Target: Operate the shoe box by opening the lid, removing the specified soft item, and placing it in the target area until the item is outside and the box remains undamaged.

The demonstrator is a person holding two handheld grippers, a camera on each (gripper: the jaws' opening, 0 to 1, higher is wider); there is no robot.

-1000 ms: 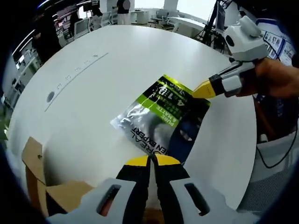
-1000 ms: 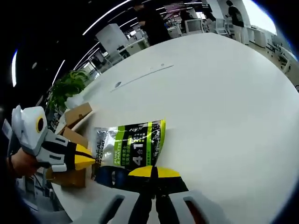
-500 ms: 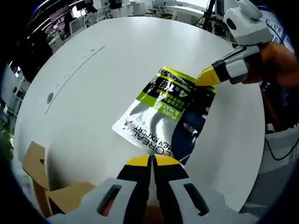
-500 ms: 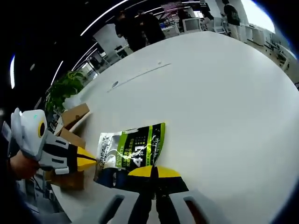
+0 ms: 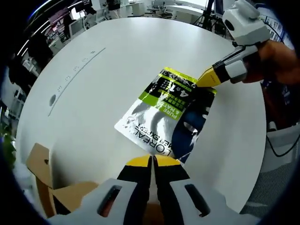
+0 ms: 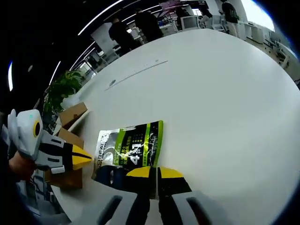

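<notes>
From my left claw's view, the box (image 5: 44, 187) sits at the far left, brown cardboard with a flap up, at the table's near edge. Next comes the table (image 5: 117, 61), white and round. The pouch (image 5: 164, 119), silver, green and dark blue, lies flat on it, out of the box and a little apart from it. My left claw (image 5: 152, 161) is at the bottom with its yellow tips pressed together; they sit at the pouch's near corner, and I cannot tell whether a sliver of film is caught between them. On the right, my right claw (image 5: 206, 80) touches the pouch's far corner, tips together.

From my right claw's view, the left claw (image 6: 83, 158) comes in from the left with the box (image 6: 70, 117) behind it, then the pouch (image 6: 129, 150), then the table (image 6: 211, 93). My right claw (image 6: 154, 172) stands narrow, almost closed, with the pouch's edge running under its tips. Whether it pinches the film I cannot say.

The risks, as I judge them: if either claw has film caught and I pull away, the pouch will drag or flip. The pouch lies near the table's rim, so a sideways tug could send it off. Swinging my left hand back carelessly could knock the raised flap and crease the cardboard.
</notes>
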